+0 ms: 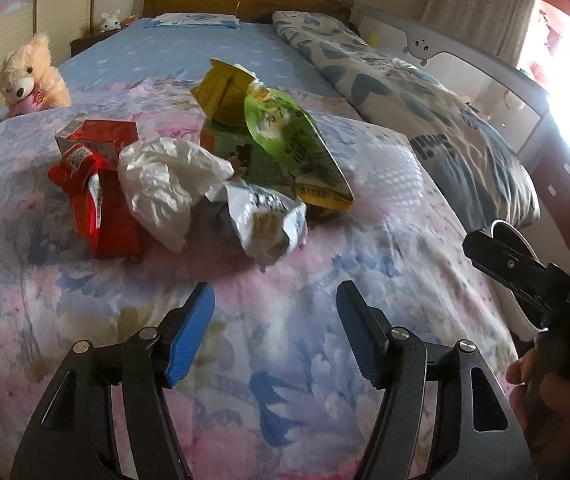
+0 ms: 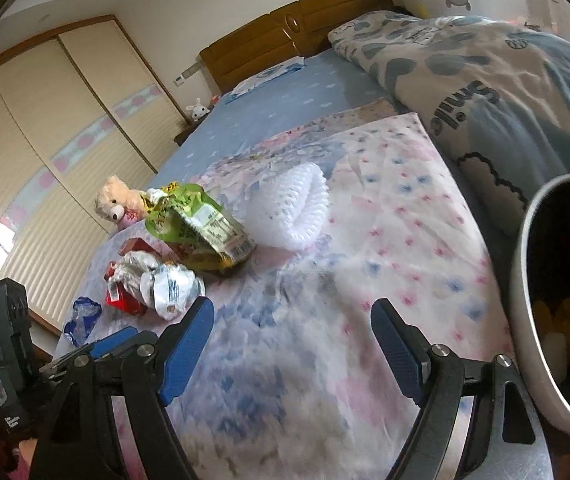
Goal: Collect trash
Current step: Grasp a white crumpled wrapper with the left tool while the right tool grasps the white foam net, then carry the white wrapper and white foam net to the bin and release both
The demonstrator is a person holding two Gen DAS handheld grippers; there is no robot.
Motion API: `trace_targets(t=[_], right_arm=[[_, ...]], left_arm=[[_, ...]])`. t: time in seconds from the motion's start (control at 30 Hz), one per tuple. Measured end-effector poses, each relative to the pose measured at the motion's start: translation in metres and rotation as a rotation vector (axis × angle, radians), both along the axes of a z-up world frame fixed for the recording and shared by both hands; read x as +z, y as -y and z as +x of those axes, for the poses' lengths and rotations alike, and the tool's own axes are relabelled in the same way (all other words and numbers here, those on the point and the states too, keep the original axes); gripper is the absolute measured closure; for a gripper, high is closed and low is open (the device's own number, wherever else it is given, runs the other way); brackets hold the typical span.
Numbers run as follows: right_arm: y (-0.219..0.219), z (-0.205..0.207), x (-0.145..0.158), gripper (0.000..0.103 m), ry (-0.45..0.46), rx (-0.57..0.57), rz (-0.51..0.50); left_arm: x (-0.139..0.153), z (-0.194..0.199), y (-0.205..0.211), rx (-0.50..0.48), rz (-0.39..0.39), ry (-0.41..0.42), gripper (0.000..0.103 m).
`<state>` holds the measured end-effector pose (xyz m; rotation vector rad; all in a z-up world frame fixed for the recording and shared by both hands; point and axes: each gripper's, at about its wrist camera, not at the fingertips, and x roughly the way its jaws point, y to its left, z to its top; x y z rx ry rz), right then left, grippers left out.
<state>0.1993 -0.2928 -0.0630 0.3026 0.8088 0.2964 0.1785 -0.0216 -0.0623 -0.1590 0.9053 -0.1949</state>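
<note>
where the floral quilt covers the bed, the trash pile lies just beyond both grippers' spread, empty fingers; beside it a blanket reads "smile".

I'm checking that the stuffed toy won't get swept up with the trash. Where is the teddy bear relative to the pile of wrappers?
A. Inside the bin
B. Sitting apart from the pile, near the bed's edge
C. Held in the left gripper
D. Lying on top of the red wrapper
B: the teddy bear sits by the bed's edge, clear of the red wrapper and the white crumpled bag, and the left gripper is open and empty.
</note>
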Motion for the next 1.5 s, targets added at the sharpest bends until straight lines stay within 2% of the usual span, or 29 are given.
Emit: trace_targets(t=[0.13, 0.5, 0.53, 0.57, 0.6, 0.63, 0.77, 1.0, 1.2, 1.5], right_arm=[[-0.008, 0.021, -0.004, 0.021, -0.006, 0.006, -0.008], [-0.019, 0.076, -0.026, 0.022, -0.085, 0.008, 0.089], [-0.019, 0.079, -0.027, 0.027, -0.086, 0.005, 0.098], [-0.02, 0.081, -0.027, 0.041, -0.083, 0.002, 0.098], [-0.021, 0.083, -0.028, 0.052, -0.083, 0.0, 0.089], [-0.023, 0.085, -0.029, 0.067, -0.091, -0.001, 0.065], [-0.022, 0.074, -0.024, 0.079, -0.054, 0.002, 0.059], [-0.009, 0.035, -0.004, 0.08, 0.01, 0.006, 0.048], [0.009, -0.002, 0.006, 0.08, 0.028, 0.002, 0.04], [0.054, -0.053, 0.014, 0.08, 0.041, -0.076, 0.023]], left_arm=[[-0.001, 0.014, -0.003, 0.011, -0.005, -0.007, 0.038], [-0.009, 0.045, 0.002, 0.041, -0.036, -0.028, 0.04], [-0.009, 0.045, 0.003, 0.039, -0.036, -0.025, 0.051], [-0.01, 0.046, 0.004, 0.033, -0.033, -0.026, 0.057], [-0.011, 0.046, 0.006, 0.021, -0.033, -0.032, 0.073], [-0.012, 0.045, 0.006, 0.015, -0.037, -0.035, 0.08], [-0.008, 0.036, 0.009, -0.007, -0.027, -0.011, 0.084], [0.004, 0.012, 0.017, -0.06, -0.051, 0.013, 0.084], [0.015, -0.009, 0.043, -0.149, -0.067, 0.036, 0.084], [0.02, -0.029, 0.089, -0.266, -0.066, 0.042, 0.084]])
